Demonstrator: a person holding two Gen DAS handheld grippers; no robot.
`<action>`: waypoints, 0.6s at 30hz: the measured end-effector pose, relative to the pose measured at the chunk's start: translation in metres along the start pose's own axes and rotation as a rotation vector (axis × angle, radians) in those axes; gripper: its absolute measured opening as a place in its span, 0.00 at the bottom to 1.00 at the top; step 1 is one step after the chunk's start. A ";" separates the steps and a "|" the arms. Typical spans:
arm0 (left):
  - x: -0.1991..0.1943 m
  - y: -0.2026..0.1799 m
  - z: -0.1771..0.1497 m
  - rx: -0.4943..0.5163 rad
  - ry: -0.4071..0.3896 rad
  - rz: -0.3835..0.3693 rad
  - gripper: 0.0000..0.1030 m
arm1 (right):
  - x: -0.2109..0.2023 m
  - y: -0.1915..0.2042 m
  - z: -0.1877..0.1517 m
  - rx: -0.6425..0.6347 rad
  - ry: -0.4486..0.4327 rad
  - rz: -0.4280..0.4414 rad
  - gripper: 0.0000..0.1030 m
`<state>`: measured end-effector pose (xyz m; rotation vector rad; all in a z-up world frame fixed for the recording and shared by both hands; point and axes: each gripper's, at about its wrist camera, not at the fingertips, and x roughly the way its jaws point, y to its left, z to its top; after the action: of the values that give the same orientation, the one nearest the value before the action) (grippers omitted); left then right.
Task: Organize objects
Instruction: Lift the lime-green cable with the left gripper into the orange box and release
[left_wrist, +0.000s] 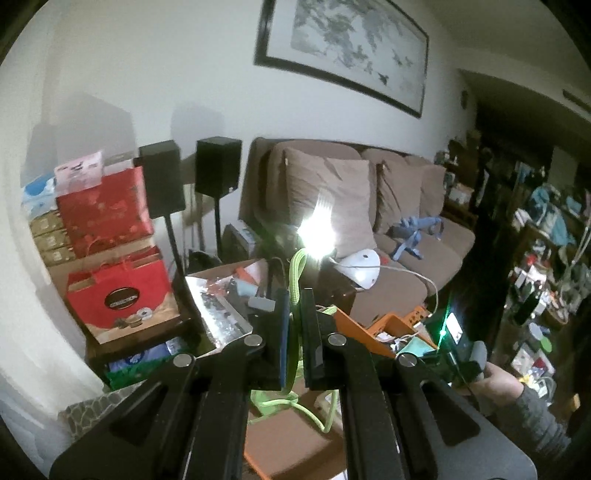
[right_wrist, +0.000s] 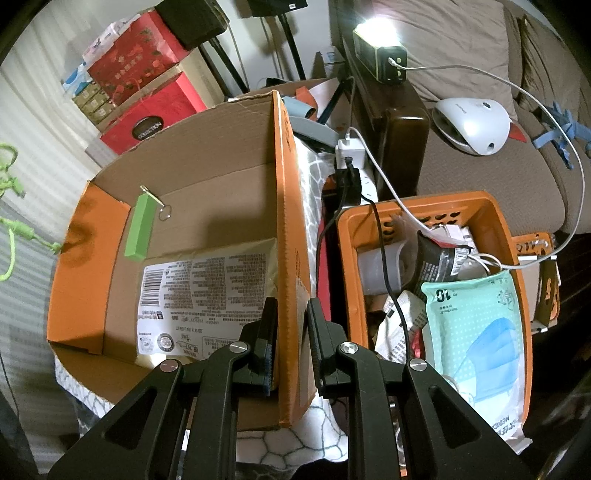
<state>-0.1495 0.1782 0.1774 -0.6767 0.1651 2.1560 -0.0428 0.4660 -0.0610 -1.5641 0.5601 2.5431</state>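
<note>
Your left gripper (left_wrist: 294, 325) is clamped on the green cable (left_wrist: 295, 295), held up left of the cardboard box (right_wrist: 184, 206). Your right gripper (right_wrist: 291, 343) straddles the box's right wall, pinch uncertain. Next, probably carry the cable right and lower it in.

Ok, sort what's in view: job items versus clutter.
In the job:
- green cable, held in left gripper
- cardboard box, its flap between the right gripper fingers
- orange basket

Lying about:
- sofa
- red gift bags
- speakers
</note>
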 end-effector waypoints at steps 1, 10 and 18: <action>0.007 -0.004 0.001 0.004 0.007 -0.001 0.05 | -0.001 0.000 0.001 0.001 0.000 0.002 0.16; 0.074 -0.034 -0.001 0.001 0.074 -0.030 0.05 | -0.004 0.002 0.000 -0.004 -0.006 0.006 0.16; 0.129 -0.046 -0.011 -0.047 0.096 -0.059 0.05 | -0.004 -0.001 -0.001 -0.002 -0.009 0.012 0.16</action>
<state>-0.1734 0.2937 0.1064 -0.8036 0.1443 2.0781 -0.0403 0.4667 -0.0581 -1.5535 0.5684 2.5592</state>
